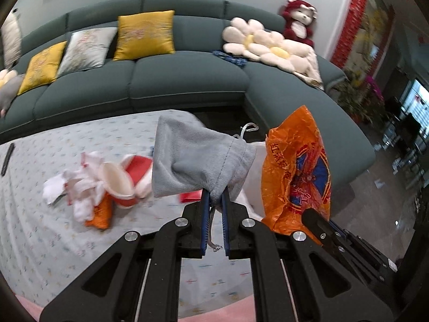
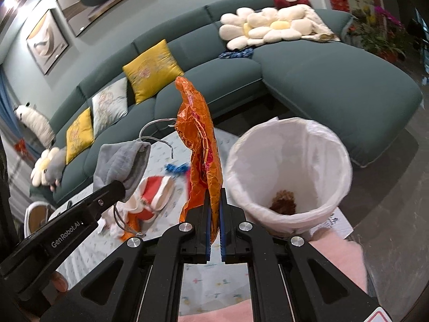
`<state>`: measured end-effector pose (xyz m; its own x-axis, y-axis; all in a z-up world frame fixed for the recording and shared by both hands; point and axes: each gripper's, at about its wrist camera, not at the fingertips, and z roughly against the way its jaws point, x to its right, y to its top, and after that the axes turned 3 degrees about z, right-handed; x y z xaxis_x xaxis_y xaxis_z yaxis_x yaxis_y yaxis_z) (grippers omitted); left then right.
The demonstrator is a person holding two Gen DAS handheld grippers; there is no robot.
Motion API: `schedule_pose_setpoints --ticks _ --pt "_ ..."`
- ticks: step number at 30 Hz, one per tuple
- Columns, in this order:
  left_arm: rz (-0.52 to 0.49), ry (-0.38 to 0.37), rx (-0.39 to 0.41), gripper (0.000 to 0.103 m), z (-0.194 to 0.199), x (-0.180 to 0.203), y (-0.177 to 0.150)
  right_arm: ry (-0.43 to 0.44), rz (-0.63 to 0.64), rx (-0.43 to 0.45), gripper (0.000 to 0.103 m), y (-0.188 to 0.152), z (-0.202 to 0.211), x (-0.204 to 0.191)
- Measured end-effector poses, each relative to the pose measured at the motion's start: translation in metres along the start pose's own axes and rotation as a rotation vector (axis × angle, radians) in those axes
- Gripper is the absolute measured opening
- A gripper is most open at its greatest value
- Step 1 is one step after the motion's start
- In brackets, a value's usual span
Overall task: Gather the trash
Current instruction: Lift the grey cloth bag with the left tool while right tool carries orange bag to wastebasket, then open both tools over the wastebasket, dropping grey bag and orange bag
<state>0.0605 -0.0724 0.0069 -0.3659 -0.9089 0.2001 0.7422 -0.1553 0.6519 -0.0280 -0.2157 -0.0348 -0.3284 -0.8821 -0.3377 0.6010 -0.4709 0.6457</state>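
My left gripper (image 1: 214, 201) is shut on a grey drawstring pouch (image 1: 198, 161) and holds it above the table; the pouch also shows in the right wrist view (image 2: 120, 163). My right gripper (image 2: 213, 196) is shut on an orange plastic wrapper (image 2: 199, 139), held upright just left of a white-lined trash bin (image 2: 289, 171) with brown scraps at its bottom. The wrapper also shows in the left wrist view (image 1: 295, 171). A heap of trash lies on the table: red and white paper cups (image 1: 126, 177), white tissues (image 1: 77, 187) and an orange wrapper (image 1: 100, 214).
The table has a light patterned cloth (image 1: 40, 241) with a pink edge. A dark green corner sofa (image 1: 187, 80) with yellow and white cushions stands behind. A black remote (image 1: 7, 158) lies at the table's far left. Dark floor lies to the right.
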Motion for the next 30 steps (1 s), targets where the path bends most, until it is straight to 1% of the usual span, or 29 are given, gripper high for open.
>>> schedule_pose_setpoints --ticks 7,11,15,17,18,19,21,22,24,26,27,28,30 --pt "-0.064 -0.063 -0.033 0.008 -0.028 0.039 0.008 -0.055 -0.081 0.015 0.005 0.013 0.0 0.048" --pt "-0.076 -0.086 -0.054 0.009 -0.046 0.055 0.014 -0.085 -0.122 0.014 0.005 0.021 -0.006 0.072" --pt "-0.077 -0.112 -0.07 0.012 -0.062 0.066 0.02 -0.107 -0.146 0.008 0.005 0.028 -0.015 0.088" --pt "-0.079 -0.125 -0.076 0.017 -0.069 0.073 0.024 -0.115 -0.155 0.001 0.005 0.031 -0.022 0.094" --pt "-0.081 -0.125 -0.076 0.027 -0.071 0.075 0.026 -0.116 -0.156 -0.003 0.005 0.031 -0.024 0.095" --pt "-0.081 -0.125 -0.075 0.039 -0.073 0.078 0.028 -0.12 -0.158 -0.007 0.005 0.032 -0.028 0.097" --pt "-0.079 -0.122 -0.058 0.048 -0.074 0.082 0.032 -0.123 -0.161 -0.014 0.007 0.033 -0.032 0.1" --pt "-0.082 -0.118 -0.05 0.05 -0.074 0.085 0.034 -0.121 -0.164 -0.021 0.008 0.035 -0.036 0.102" --pt "-0.087 -0.114 -0.048 0.051 -0.075 0.087 0.036 -0.12 -0.167 -0.031 0.012 0.037 -0.04 0.103" --pt "-0.083 -0.105 -0.054 0.055 -0.077 0.085 0.035 -0.121 -0.165 -0.035 0.013 0.039 -0.044 0.103" --pt "-0.079 -0.101 -0.054 0.059 -0.077 0.082 0.035 -0.123 -0.162 -0.038 0.015 0.04 -0.047 0.102" --pt "-0.071 -0.092 -0.051 0.06 -0.077 0.079 0.035 -0.125 -0.158 -0.042 0.015 0.041 -0.05 0.101" --pt "-0.058 -0.085 -0.055 0.06 -0.078 0.073 0.033 -0.129 -0.15 -0.046 0.022 0.043 -0.052 0.097"
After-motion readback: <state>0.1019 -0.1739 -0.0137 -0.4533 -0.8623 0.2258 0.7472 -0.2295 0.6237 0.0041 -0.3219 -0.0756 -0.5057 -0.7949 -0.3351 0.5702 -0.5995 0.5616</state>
